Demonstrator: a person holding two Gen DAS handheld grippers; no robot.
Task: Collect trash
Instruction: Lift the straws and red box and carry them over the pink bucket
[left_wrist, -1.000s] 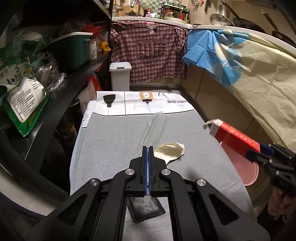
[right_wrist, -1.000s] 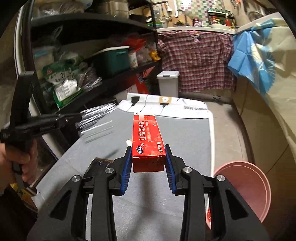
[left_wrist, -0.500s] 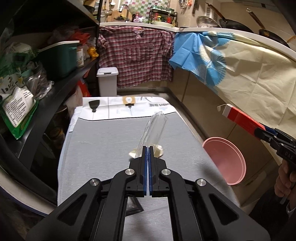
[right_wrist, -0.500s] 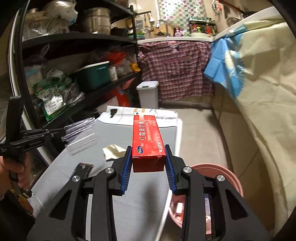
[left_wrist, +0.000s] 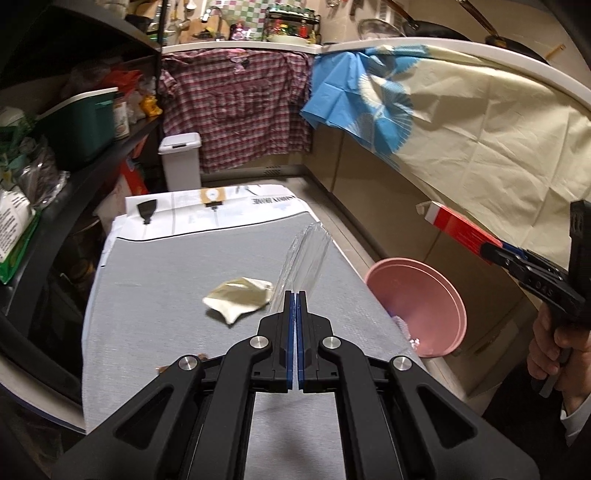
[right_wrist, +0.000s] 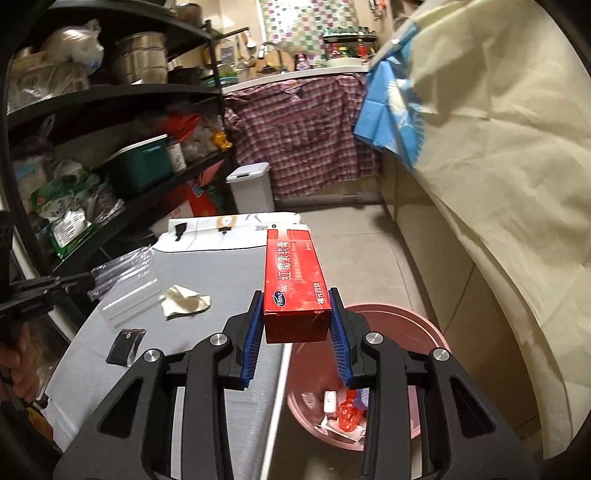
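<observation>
A cramped kitchen storeroom, with black shelves (right_wrist: 110, 96) of bags and tubs at nine o'clock, a plaid shirt (left_wrist: 236, 110) hanging at twelve, and a cream and blue cloth (left_wrist: 461, 122) draped along the counter at two o'clock. A small white lidded bin (left_wrist: 181, 160) stands on the floor below the shirt. In the middle lies a grey surface (left_wrist: 155, 266) with printed white paper (left_wrist: 207, 214) under its far end.

The left gripper (left_wrist: 296, 295) has its jaws pressed together, pinching the near edge of a clear plastic bag (left_wrist: 306, 254) that rises from them toward one o'clock. Just beside the bag, at ten o'clock from the jaws, a crumpled pale wrapper (left_wrist: 240, 299) rests on the surface. In the right wrist view a small dark sachet (right_wrist: 125, 345) lies flat nearer the front edge, at about eight o'clock from the wrapper.

The right gripper (right_wrist: 297, 321) has its jaws part-spread and clamped on the sides of a red carton (right_wrist: 295, 280) with white lettering, which points away toward twelve o'clock. It hangs above the near rim of a pink basin (right_wrist: 417, 321) that sits on the floor beside the surface's right edge. Inside the basin lie a few scraps, seemingly a red wrapper (right_wrist: 347, 413) and a small white piece, though the jaws partly hide them.

A hand (left_wrist: 557, 343) grips the right gripper's handle at four o'clock in the left wrist view.
</observation>
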